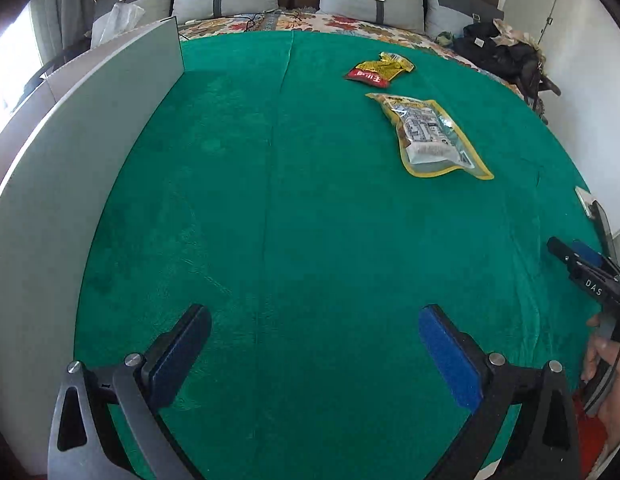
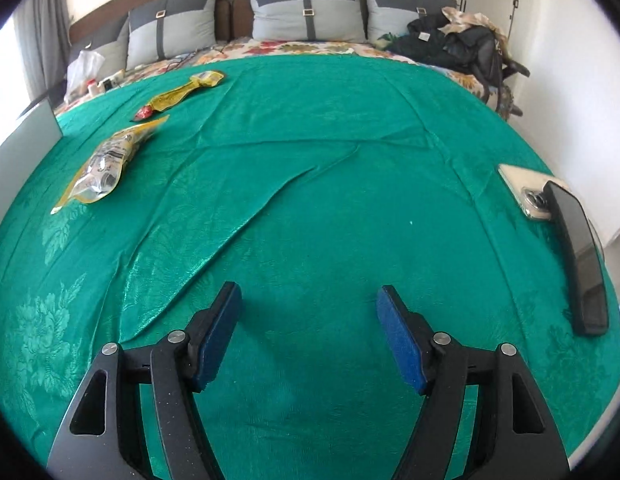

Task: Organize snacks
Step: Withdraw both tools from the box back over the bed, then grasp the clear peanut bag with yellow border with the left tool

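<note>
Two snack packets lie on the green cloth (image 1: 310, 220). A clear packet with a yellow border (image 1: 431, 136) rests right of centre in the left wrist view, and a red and yellow packet (image 1: 379, 69) lies just beyond it. From the right wrist view the clear packet (image 2: 106, 164) and the red and yellow packet (image 2: 178, 94) are far to the left. My left gripper (image 1: 313, 356) is open over bare cloth with nothing between its blue pads. My right gripper (image 2: 310, 336) is open over bare cloth too. It also shows at the right edge of the left wrist view as the right gripper (image 1: 581, 268), held by a hand (image 1: 605, 376).
A grey box wall (image 1: 70, 168) stands along the left side of the cloth. Two phones, one pale (image 2: 525, 190) and one dark (image 2: 577, 256), lie at the right edge. Pillows (image 2: 310, 10) and a heap of dark clothes (image 2: 457, 46) sit at the far end of the bed.
</note>
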### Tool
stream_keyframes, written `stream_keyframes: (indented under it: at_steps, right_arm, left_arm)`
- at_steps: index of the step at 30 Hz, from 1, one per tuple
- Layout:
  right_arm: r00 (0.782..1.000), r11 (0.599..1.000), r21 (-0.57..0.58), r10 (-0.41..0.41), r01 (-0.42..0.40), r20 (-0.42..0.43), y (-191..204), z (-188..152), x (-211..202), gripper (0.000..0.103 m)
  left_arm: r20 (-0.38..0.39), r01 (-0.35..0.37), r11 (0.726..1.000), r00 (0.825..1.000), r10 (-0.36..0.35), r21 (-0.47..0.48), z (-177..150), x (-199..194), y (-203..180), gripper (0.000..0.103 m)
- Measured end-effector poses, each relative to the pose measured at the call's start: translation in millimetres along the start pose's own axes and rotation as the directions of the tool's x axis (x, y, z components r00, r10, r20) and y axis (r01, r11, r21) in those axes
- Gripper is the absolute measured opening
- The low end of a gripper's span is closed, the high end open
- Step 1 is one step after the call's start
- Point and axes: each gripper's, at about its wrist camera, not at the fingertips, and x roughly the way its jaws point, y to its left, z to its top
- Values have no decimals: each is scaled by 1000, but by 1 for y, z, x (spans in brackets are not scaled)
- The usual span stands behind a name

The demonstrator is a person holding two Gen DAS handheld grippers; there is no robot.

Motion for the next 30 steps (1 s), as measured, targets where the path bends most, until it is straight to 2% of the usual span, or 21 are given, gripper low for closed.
stream_keyframes:
  at_steps: [2,6,14,16,18,19,21,22,25,28,30]
  right_arm:
    - [1000,1000,9,13,-13,-2,-3,0,2,81]
    - [1000,1000,-1,28,-28,-12,-3,-2,4,87]
    - [999,999,-2,32,-32,-14,-2,-4,5,89]
    - [999,999,-2,33,-33,-14,-2,-4,5,90]
    - [999,999,-3,34,-34,-15,-2,-4,6,90]
    - [999,999,-4,34,-34,-16,-2,-4,6,91]
    - [999,999,-4,35,-36,-17,-1,-4,8,91]
    - [999,999,-4,36,-36,-17,0,-4,8,91]
    - [999,999,-6,38,-38,-19,1,-3,9,92]
    - [999,999,-8,40,-41,-19,2,-3,10,92]
    - [999,999,-8,41,-41,-19,2,-3,10,92]
  left_arm:
    - [-28,-14,1000,1000,14,4,-1,14,-3,102]
    - [-14,-66,997,998,67,35,1,23,-8,102]
    - [34,-64,997,997,63,44,6,28,-9,103]
    - [14,-61,997,998,61,50,9,29,-9,103]
    - [-50,-53,997,997,56,58,18,32,-10,103]
    - [-87,-39,997,995,44,61,24,34,-11,103]
    - [-126,48,997,991,-41,52,39,34,-15,102]
    - [-122,88,995,989,-82,42,51,32,-17,102]
    - [-80,140,990,987,-137,31,90,25,-31,102]
    - [-114,220,975,969,-217,13,128,38,-47,102]
    - [-134,225,974,965,-224,-5,148,53,-55,102]
